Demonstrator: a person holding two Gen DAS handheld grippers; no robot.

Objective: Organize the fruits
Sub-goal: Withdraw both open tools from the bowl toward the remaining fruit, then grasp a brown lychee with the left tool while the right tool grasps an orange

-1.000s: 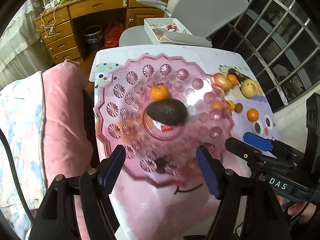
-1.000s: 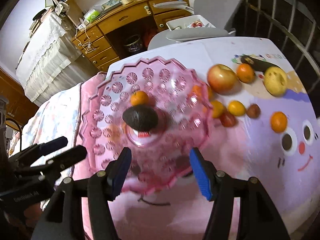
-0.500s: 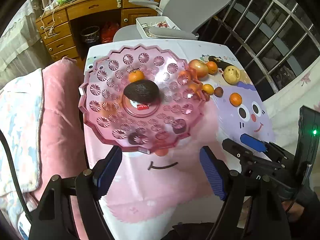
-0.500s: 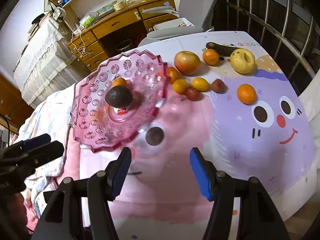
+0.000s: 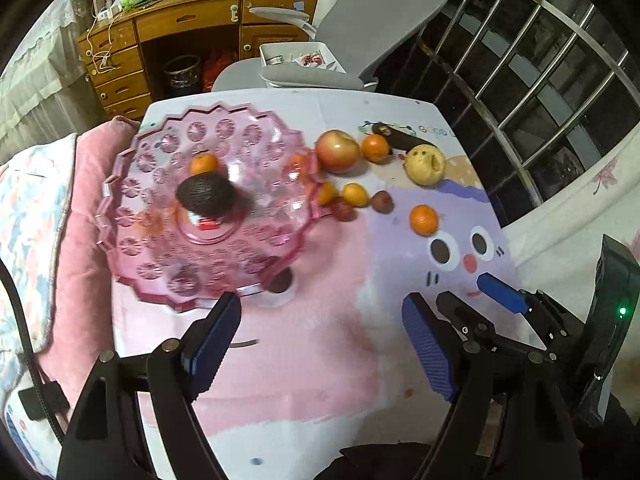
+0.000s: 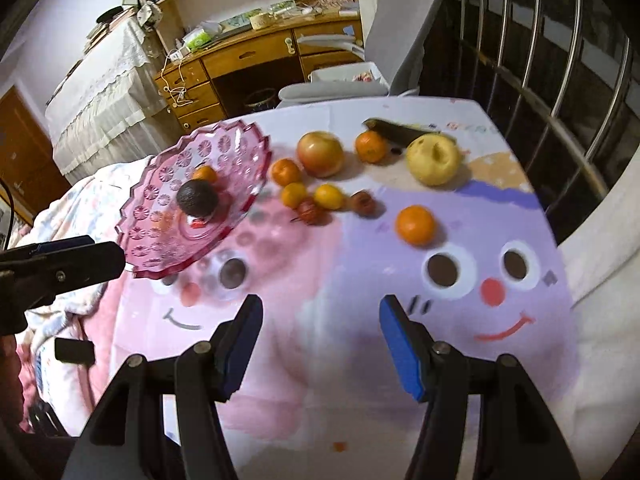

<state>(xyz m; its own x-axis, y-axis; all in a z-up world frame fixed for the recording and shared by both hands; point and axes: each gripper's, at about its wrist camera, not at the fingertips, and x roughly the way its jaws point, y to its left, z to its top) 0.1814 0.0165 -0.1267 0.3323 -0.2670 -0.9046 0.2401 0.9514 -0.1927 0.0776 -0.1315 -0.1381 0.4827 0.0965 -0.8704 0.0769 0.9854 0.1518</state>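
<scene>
A pink glass footed plate (image 5: 132, 196) (image 6: 160, 184) stands at the table's left and carries a dark avocado (image 5: 206, 196) (image 6: 198, 198) and a small orange (image 5: 204, 164). To its right on the cloth lie an apple (image 5: 337, 150) (image 6: 321, 153), a yellow pear (image 5: 425, 164) (image 6: 432, 160), several small oranges such as one (image 6: 415, 225), and small red and brown fruits. My left gripper (image 5: 320, 320) hovers near the plate's front rim; its jaws are opening with nothing between them. My right gripper (image 6: 320, 312) stands open and empty over the cloth, also seen from the left wrist (image 5: 476, 296).
A pink cushion and a patterned blanket (image 5: 80, 220) lie along the table's left edge. Behind the table stand a grey office chair (image 5: 360, 40) with a white tray (image 5: 298, 56) and a wooden desk (image 5: 180, 28). A metal railing (image 5: 540, 80) runs along the right.
Both grippers have drawn back from over the plate toward the table's near edge, so plate and fruits look smaller and farther. The left jaws stand wider.
</scene>
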